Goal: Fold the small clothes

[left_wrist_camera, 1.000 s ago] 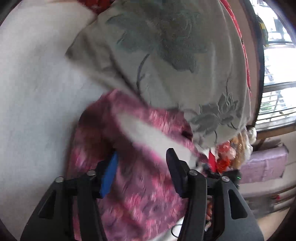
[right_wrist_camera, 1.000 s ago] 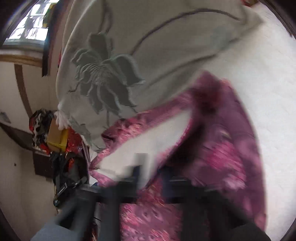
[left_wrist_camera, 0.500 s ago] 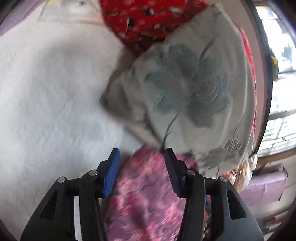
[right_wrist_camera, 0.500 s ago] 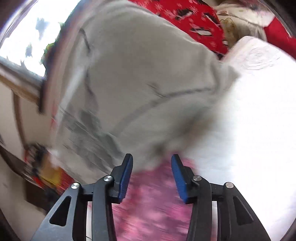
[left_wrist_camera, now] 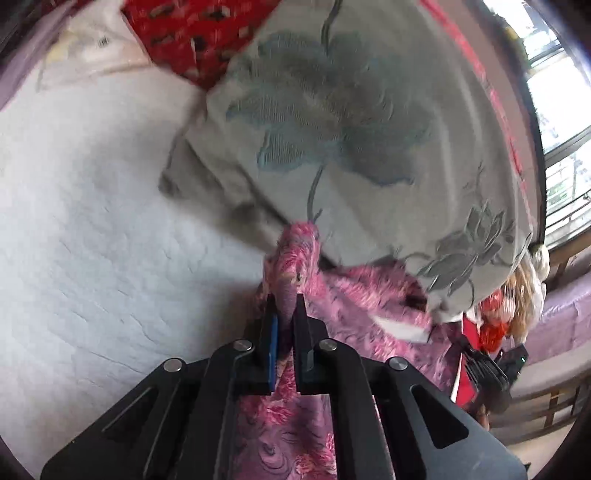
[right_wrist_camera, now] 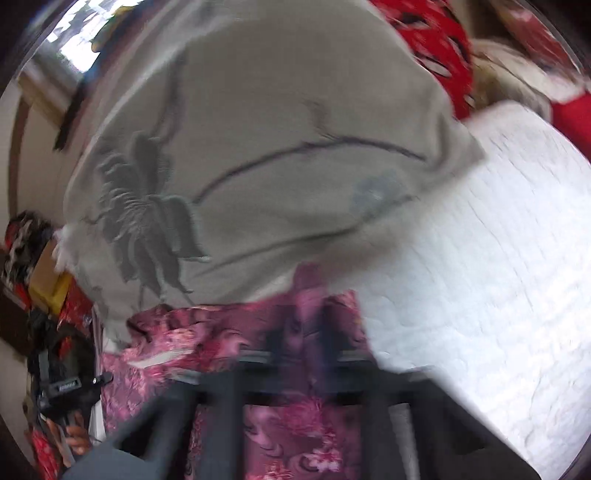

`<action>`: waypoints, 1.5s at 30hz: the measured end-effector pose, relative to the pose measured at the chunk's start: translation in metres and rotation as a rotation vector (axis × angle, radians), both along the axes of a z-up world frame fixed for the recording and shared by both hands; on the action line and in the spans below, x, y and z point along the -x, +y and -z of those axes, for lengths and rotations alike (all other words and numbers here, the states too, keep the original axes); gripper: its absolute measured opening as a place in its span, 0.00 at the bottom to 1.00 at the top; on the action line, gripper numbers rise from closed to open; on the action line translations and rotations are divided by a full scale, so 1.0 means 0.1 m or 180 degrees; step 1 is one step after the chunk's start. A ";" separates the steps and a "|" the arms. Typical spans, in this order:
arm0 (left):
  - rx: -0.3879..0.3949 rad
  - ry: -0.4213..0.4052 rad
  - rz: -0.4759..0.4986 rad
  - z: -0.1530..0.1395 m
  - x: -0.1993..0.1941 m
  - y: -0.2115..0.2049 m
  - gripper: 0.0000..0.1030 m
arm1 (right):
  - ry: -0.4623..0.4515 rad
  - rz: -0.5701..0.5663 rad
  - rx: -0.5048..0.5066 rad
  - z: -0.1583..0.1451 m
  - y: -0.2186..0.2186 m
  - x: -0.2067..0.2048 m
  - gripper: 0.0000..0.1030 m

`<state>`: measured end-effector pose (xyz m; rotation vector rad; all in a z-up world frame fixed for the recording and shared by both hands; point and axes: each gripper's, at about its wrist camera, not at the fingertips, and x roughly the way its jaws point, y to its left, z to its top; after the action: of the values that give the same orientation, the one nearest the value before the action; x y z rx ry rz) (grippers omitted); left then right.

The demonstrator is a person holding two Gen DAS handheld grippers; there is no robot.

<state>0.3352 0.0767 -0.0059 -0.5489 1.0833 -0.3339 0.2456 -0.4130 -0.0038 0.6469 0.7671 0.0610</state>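
Left gripper [left_wrist_camera: 286, 306]: clenched on pink garment [left_wrist_camera: 295, 258] edge.
Right gripper [right_wrist_camera: 295, 332]: clenched on same garment, blurred.
Progress: both edges gripped; folding apparently remains.

Home bedroom, white quilted bed cover [left_wrist_camera: 92, 229], floral grey pillow [left_wrist_camera: 351, 129], window [left_wrist_camera: 561, 122], red printed bedding [left_wrist_camera: 184, 33]

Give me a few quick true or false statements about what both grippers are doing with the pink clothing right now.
1. The left gripper is shut on the pink floral garment. True.
2. The right gripper stands wide open and empty. False: it is shut on the same pink garment.
3. A grey pillow with flower patterns lies just beyond the garment. True.
4. The bed cover is dark blue. False: it is white and quilted.
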 end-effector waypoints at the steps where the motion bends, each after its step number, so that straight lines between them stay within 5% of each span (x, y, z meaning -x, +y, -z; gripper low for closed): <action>1: 0.0035 -0.0045 -0.0042 -0.02 0.02 0.05 0.04 | -0.0146 0.0021 -0.0036 -0.08 -0.02 0.04 0.02; 5: 0.0056 0.0037 -0.0291 0.06 -0.06 0.20 0.03 | -0.0440 0.0342 -0.0252 -0.22 -0.30 0.15 0.02; 10: 0.0046 0.0430 -0.0438 0.44 -0.21 0.32 0.03 | 0.0037 0.0521 -0.0214 0.17 -0.43 0.04 0.01; 14: 0.0161 0.0454 -0.0438 0.42 -0.16 0.39 0.05 | 0.0382 0.0598 -0.0168 0.44 -0.39 0.00 0.01; 20: 0.0260 0.0283 -0.0103 0.12 0.43 0.59 0.09 | 0.0265 0.0428 -0.0466 0.31 -0.41 0.42 0.12; 24: 0.0441 0.0332 0.0018 0.10 1.10 0.68 0.18 | 0.0269 0.0272 -0.0406 0.30 -0.31 1.00 0.36; 30: 0.0840 0.0473 -0.0054 0.15 1.95 0.66 0.18 | 0.0451 0.0365 -0.0477 0.50 -0.30 1.83 0.38; 33: 0.0978 0.0556 -0.0116 0.21 2.10 0.59 0.38 | 0.0472 0.0399 -0.0600 0.58 -0.29 2.05 0.40; 39: 0.1216 0.0797 -0.0354 0.42 2.06 0.41 0.42 | 0.0433 0.0346 -0.0991 0.65 -0.12 2.03 0.45; 42: 0.1267 0.0970 -0.0515 0.58 2.00 0.34 0.39 | 0.0389 0.0364 -0.1038 0.66 0.00 1.95 0.45; 43: 0.1215 0.0989 -0.0545 0.59 1.97 0.32 0.18 | 0.0355 0.0363 -0.1041 0.65 0.02 1.93 0.40; 44: 0.1153 0.0964 -0.0570 0.57 1.95 0.31 0.05 | 0.0337 0.0364 -0.1025 0.63 0.03 1.91 0.18; 45: 0.1119 0.0891 -0.0611 0.51 1.94 0.34 0.04 | 0.0311 0.0368 -0.1024 0.60 0.02 1.89 0.07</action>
<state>0.1412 0.1105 -0.0574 -1.0298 1.2370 -0.2854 0.0561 -0.4109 -0.0637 1.0050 0.8200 0.0475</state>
